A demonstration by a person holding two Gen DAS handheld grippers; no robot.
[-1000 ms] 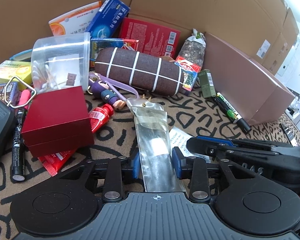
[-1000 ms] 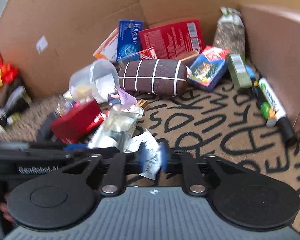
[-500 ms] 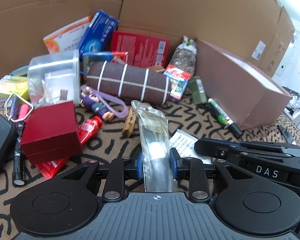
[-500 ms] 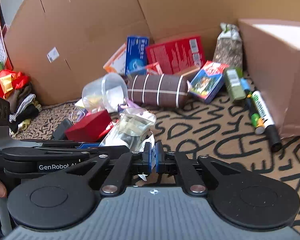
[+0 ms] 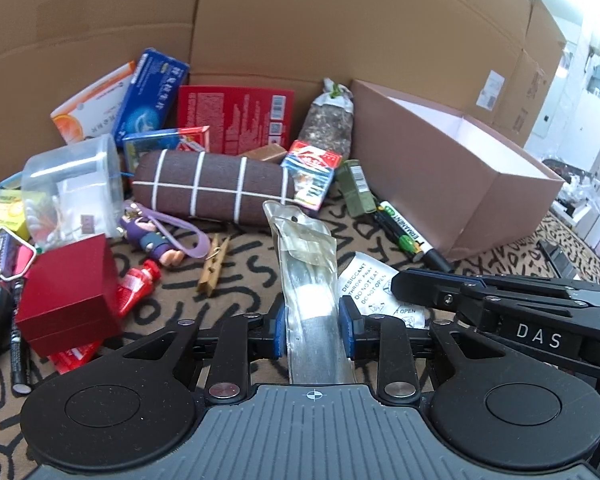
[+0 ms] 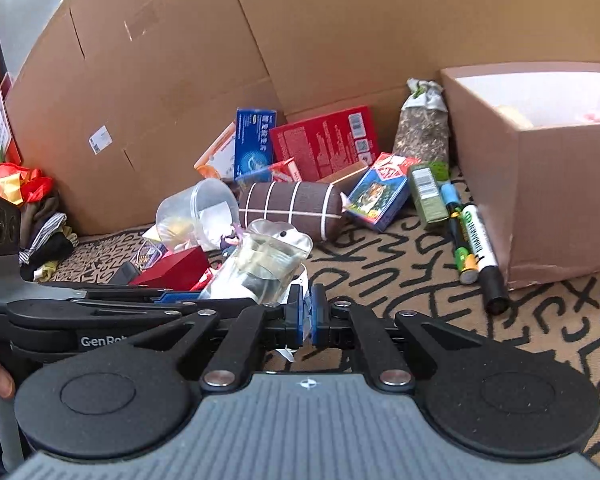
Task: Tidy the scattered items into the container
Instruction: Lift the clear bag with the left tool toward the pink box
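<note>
A clear plastic pouch [image 5: 310,280] is pinched in the left gripper [image 5: 311,326], lifted above the patterned mat [image 6: 400,280]; a white desiccant sachet [image 5: 374,288] is nipped between the pressed-together fingers of the right gripper [image 6: 306,316]; the pink cardboard box [image 6: 540,184], at right, appears barely filled; most clutter, including the brown case [image 5: 208,184], red box [image 5: 66,296] and markers [image 6: 480,248], is judged still to be tidied.

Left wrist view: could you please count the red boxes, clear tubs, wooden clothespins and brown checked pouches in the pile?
Red boxes: 2
Clear tub: 1
Wooden clothespin: 1
Brown checked pouch: 1
Total: 5
</note>
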